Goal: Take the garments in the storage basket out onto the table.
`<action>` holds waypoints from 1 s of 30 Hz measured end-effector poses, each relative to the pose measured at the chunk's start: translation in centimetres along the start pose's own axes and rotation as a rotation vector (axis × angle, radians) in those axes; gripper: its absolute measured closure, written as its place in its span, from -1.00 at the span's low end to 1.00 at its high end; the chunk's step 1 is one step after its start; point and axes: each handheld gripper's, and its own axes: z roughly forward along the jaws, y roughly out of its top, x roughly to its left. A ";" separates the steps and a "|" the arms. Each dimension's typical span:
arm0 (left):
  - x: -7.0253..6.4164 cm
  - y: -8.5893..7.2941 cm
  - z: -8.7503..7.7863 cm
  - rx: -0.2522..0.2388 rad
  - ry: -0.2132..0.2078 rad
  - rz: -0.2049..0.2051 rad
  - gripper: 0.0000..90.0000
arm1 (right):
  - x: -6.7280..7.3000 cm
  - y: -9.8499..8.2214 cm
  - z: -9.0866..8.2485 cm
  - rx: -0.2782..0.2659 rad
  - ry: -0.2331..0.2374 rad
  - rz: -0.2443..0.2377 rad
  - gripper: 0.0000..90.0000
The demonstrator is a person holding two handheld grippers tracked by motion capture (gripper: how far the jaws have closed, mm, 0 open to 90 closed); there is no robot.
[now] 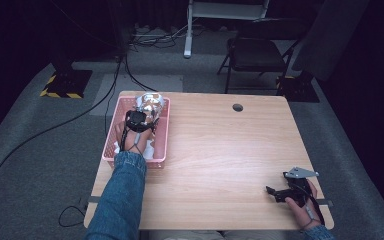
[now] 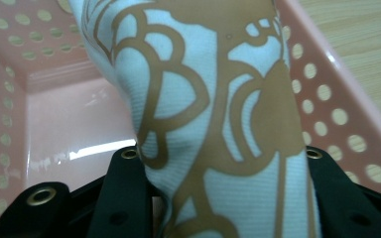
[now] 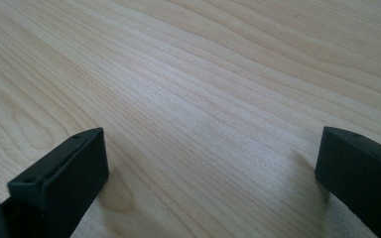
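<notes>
Basket: a pink perforated basket (image 1: 161,131) stands at the desk's far-left corner, its long side running along the left edge of the wooden desk (image 1: 220,150).

Cloth: a white cloth with a tan-brown looping pattern (image 2: 213,114) lies in the basket (in the high view it shows as pale fabric (image 1: 149,146) under and around the hand). Something shiny and crinkled (image 1: 150,103) sits at the basket's far end; what it is cannot be told.

Left gripper: the left gripper (image 1: 139,120) is down inside the basket, held by the person's left hand (image 1: 130,137) on a denim-sleeved forearm (image 1: 122,195) that reaches in from the near-left edge.

Left jaws: in the left gripper view the two black jaws stand on either side of the patterned cloth, which fills the gap between them and touches both (clamped on the cloth). The basket's holed walls (image 2: 327,99) rise behind it, with a strip of desk beyond at the right.

Right gripper: the right gripper (image 1: 282,192) rests near the desk's near-right corner in the person's right hand (image 1: 302,202), its grey three-cornered plate (image 1: 301,173) on top, well apart from the basket.

Right jaws: spread wide, with only bare wood grain (image 3: 203,99) between them (they sit low over the desk).
</notes>
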 end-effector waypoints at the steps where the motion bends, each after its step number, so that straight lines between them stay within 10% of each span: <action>1: -0.1 0.1 -0.2 0.000 -0.001 0.002 0.32 | 0.0 0.0 0.0 0.000 0.000 0.000 -1.00; 30: -3.5 3.2 -4.2 -0.099 -0.051 0.057 0.32 | 0.0 0.0 0.0 0.000 0.002 -0.002 -1.00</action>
